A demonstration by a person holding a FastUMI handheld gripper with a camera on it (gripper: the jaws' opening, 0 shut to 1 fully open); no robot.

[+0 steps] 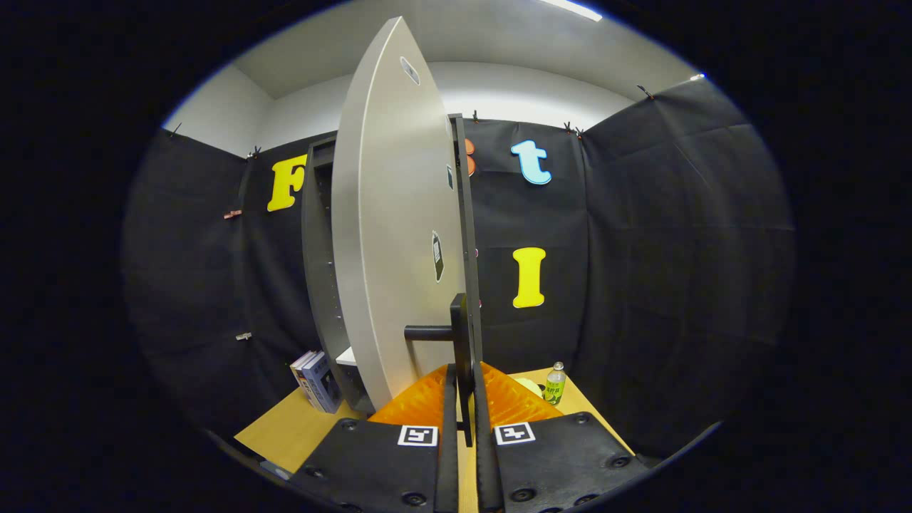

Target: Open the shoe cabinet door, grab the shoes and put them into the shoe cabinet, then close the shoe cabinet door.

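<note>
From the left I see books [317,381] leaning on the bench [292,427], then the shoe cabinet [320,285] with its door [392,235] swung open (edge-on to me). My tongs [464,420] pinch the door's handle [459,335]. Far right stands a bottle [554,385].

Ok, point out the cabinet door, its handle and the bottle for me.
door [388,235]: gripper view, middle of its pale panel.
handle [462,342]: gripper view, upright dark bar, between the hand-held gripper's [464,399] near-shut fingers.
bottle [554,385]: gripper view, on its label, right of the fingers.
</note>
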